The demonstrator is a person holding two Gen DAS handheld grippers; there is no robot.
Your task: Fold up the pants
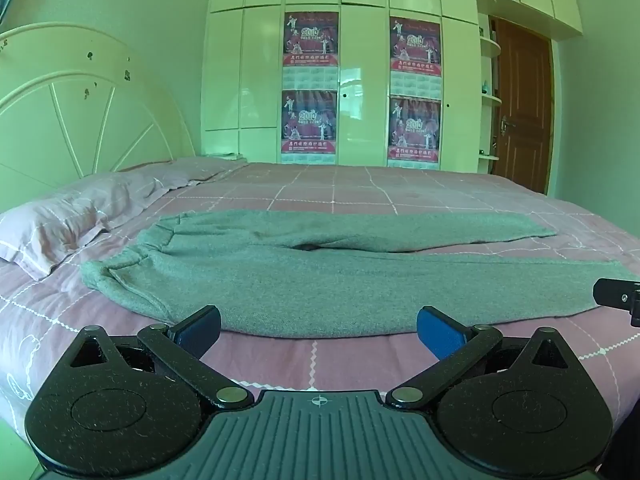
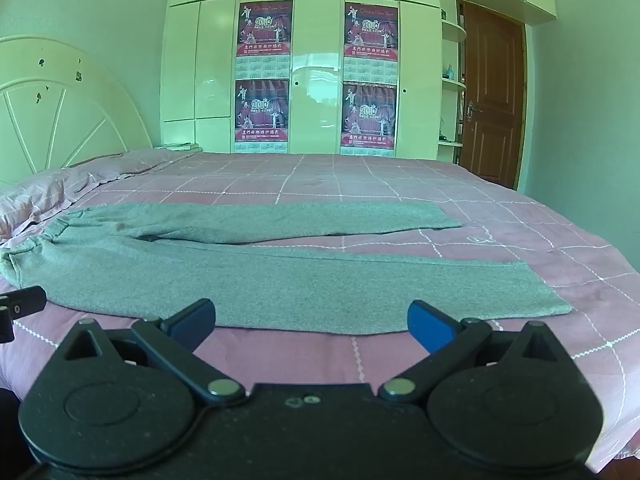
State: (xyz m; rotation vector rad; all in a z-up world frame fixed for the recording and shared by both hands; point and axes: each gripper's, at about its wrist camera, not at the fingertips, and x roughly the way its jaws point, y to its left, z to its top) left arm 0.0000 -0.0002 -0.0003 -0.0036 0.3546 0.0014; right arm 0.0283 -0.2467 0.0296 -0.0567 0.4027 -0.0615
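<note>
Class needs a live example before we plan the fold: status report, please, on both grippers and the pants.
Left gripper and right gripper: jaws wide, empty. Grey pants flat on the bed, legs apart, unfolded. Nothing on the pants.

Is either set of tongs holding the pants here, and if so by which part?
Nothing is held. Left tongs and right tongs both stand open, short of the near edge of the grey pants lying flat on the bed.

Cut off at the left edge of the right wrist view: waistband end of the grey pants [image 2: 208, 276] near the bed's head, most of the left gripper [image 2: 18, 304]; small print on wardrobe posters [image 2: 262, 114] unreadable.
</note>
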